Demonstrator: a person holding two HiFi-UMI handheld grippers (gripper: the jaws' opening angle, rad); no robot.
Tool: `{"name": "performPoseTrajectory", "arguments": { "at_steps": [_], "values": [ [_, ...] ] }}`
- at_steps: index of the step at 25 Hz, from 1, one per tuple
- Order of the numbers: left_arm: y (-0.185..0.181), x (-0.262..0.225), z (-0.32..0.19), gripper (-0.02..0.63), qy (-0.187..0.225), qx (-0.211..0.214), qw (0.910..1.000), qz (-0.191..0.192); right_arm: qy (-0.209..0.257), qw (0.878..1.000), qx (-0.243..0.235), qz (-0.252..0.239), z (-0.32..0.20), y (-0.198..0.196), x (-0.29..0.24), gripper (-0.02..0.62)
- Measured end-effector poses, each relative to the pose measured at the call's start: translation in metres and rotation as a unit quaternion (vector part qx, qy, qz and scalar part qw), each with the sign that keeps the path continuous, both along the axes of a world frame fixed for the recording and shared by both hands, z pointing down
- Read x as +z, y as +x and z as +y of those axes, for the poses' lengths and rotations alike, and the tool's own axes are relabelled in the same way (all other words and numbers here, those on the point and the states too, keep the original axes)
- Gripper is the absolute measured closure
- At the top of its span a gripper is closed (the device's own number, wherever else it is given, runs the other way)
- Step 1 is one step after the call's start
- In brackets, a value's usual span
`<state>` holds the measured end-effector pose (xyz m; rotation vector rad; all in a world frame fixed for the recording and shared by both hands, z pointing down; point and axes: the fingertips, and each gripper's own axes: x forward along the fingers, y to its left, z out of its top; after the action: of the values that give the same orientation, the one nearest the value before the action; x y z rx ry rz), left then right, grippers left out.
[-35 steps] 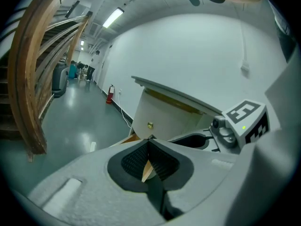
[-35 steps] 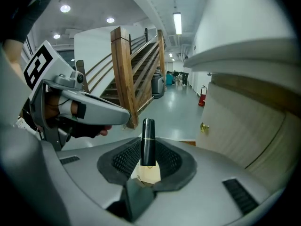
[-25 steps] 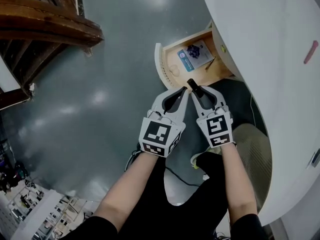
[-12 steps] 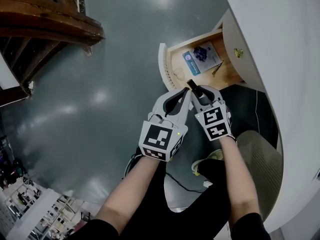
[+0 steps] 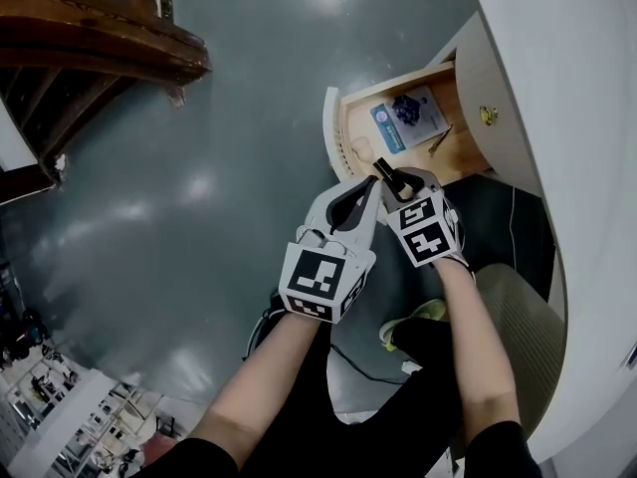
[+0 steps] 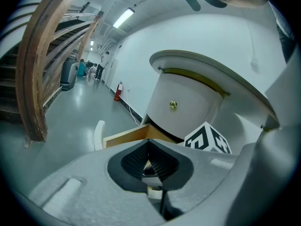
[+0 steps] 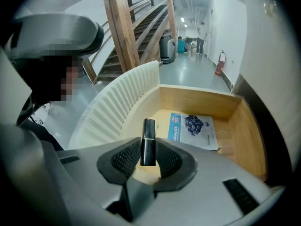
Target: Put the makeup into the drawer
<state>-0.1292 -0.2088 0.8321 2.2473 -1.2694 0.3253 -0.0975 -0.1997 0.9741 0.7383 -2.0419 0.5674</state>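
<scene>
My right gripper (image 5: 392,180) is shut on a black makeup tube (image 5: 382,169), which sticks out past the pads. In the right gripper view the tube (image 7: 148,142) stands upright between the jaws of the gripper (image 7: 147,160), above the near part of the open wooden drawer (image 7: 200,99). The drawer (image 5: 366,119) is pulled out from a white round cabinet (image 5: 577,88), and a blue packet (image 5: 409,116) lies inside it. Close to the left of the right one, my left gripper (image 5: 367,187) is shut with nothing in it, pads together (image 6: 149,150).
The drawer has a white ribbed front (image 7: 115,105). A thin pen (image 5: 441,139) lies beside the packet. The cabinet face above carries a brass knob (image 5: 488,116). A wooden staircase (image 5: 90,38) stands at upper left over grey floor, and a beige seat (image 5: 518,327) sits at lower right.
The right gripper has sunk and tipped downward with the tube, closer to the drawer's front. The left gripper has dropped a little beside it.
</scene>
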Motion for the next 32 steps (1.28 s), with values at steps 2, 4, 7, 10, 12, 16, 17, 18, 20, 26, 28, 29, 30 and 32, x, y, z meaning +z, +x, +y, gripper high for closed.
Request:
{"name": "performPoseTrajectory", "arguments": {
  "at_steps": [2, 4, 7, 10, 12, 16, 17, 18, 20, 26, 28, 29, 30, 32],
  "values": [
    [-0.002, -0.001, 0.000, 0.597, -0.001, -0.002, 1.0000, 0.000, -0.002, 1.000, -0.005, 0.007, 0.000, -0.001, 0.001, 0.489],
    [-0.004, 0.000, -0.001, 0.597, -0.003, -0.003, 1.0000, -0.001, -0.005, 1.000, -0.007, 0.012, 0.000, -0.001, 0.002, 0.488],
    [-0.007, 0.002, -0.001, 0.597, -0.007, -0.005, 1.0000, -0.004, -0.009, 1.000, -0.009, 0.015, 0.001, 0.000, 0.001, 0.486],
    [-0.009, 0.002, 0.000, 0.597, -0.011, -0.006, 0.9999, -0.005, -0.016, 1.000, -0.012, 0.019, 0.003, -0.001, 0.001, 0.472],
    [-0.010, 0.000, 0.001, 0.597, -0.014, -0.006, 0.9999, -0.005, -0.018, 1.000, -0.011, 0.018, 0.003, 0.000, -0.001, 0.470],
    [-0.012, -0.014, 0.007, 0.597, -0.023, -0.004, 0.9997, -0.005, -0.005, 1.000, 0.005, 0.004, 0.006, 0.000, -0.027, 0.493],
    [-0.013, -0.020, 0.009, 0.597, -0.026, -0.003, 0.9996, -0.005, 0.000, 1.000, 0.012, -0.001, 0.007, -0.001, -0.039, 0.510],
    [-0.013, -0.028, 0.011, 0.597, -0.028, -0.002, 0.9996, -0.005, 0.006, 1.000, 0.019, -0.007, 0.008, -0.002, -0.053, 0.527],
    [-0.011, -0.047, 0.015, 0.597, -0.028, 0.003, 0.9996, -0.005, 0.019, 0.999, 0.032, -0.021, 0.011, -0.003, -0.083, 0.548],
    [-0.003, -0.128, 0.023, 0.597, -0.024, 0.021, 0.9995, 0.006, 0.045, 0.992, 0.089, -0.078, 0.025, -0.007, -0.194, 0.568],
    [0.000, -0.160, 0.025, 0.597, -0.021, 0.028, 0.9993, 0.009, 0.047, 0.988, 0.112, -0.097, 0.028, -0.006, -0.233, 0.572],
    [0.002, -0.176, 0.027, 0.597, -0.018, 0.032, 0.9993, 0.010, 0.050, 0.986, 0.120, -0.106, 0.028, -0.005, -0.252, 0.572],
    [0.003, -0.192, 0.028, 0.597, -0.015, 0.036, 0.9992, 0.011, 0.054, 0.984, 0.127, -0.113, 0.029, -0.003, -0.271, 0.574],
    [0.007, -0.224, 0.031, 0.597, -0.009, 0.045, 0.9989, 0.012, 0.066, 0.980, 0.138, -0.124, 0.031, 0.001, -0.309, 0.574]
  ]
}}
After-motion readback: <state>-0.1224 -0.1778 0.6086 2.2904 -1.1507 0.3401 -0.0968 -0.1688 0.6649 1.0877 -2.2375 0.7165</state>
